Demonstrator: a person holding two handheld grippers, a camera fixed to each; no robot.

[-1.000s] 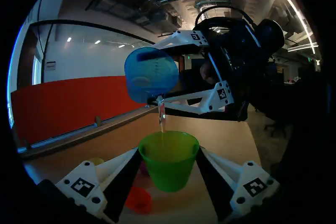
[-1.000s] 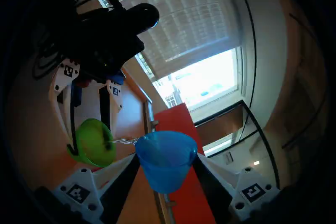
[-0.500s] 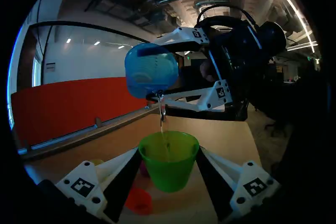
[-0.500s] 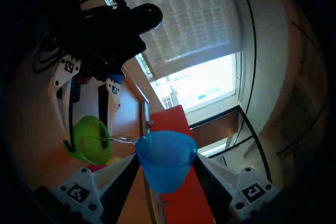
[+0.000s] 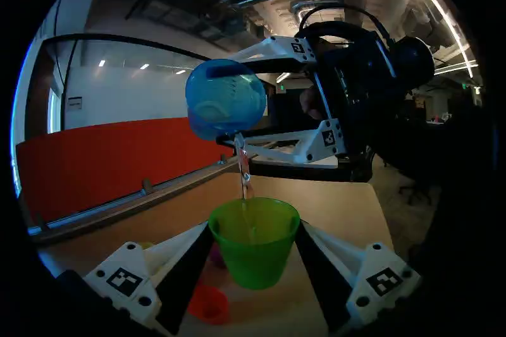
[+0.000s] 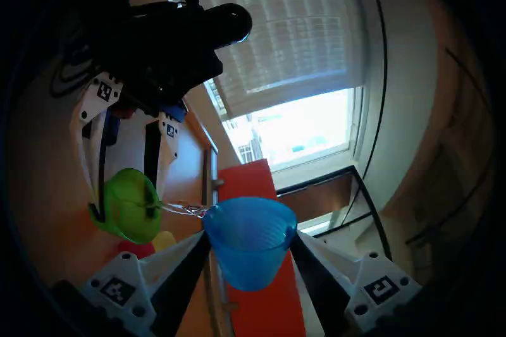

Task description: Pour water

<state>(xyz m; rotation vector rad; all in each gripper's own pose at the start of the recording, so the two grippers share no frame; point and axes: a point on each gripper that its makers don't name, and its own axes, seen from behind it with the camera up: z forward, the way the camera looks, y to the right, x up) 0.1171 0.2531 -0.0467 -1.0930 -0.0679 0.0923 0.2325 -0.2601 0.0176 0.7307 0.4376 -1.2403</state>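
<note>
A thin stream of water [image 5: 243,176] falls from the lip of the blue cup [image 5: 224,108] into the green cup [image 5: 254,255] directly below it. The blue cup is tipped far over. The green cup is upright and held over the table [image 5: 335,201]. The left gripper [image 5: 254,229] has both fingers clamped on the sides of the green cup. The right gripper [image 6: 251,239] has its fingers pressed on either side of the blue cup.

The left gripper view shows the right gripper farther off and from the side, with a hand [image 5: 310,104] behind it. It also shows a small red cup [image 5: 209,304] on the table under the green cup, and a long red wall panel [image 5: 95,157].

In the right gripper view the stream runs sideways across to the green cup. A bright window [image 6: 291,131] and blinds [image 6: 284,33] are behind, and a yellow thing [image 6: 163,240] lies just beside the red cup.

Black-and-white square markers [image 5: 123,280] sit on the fingers. A sign [image 5: 76,98] on the far wall is too small to read.
</note>
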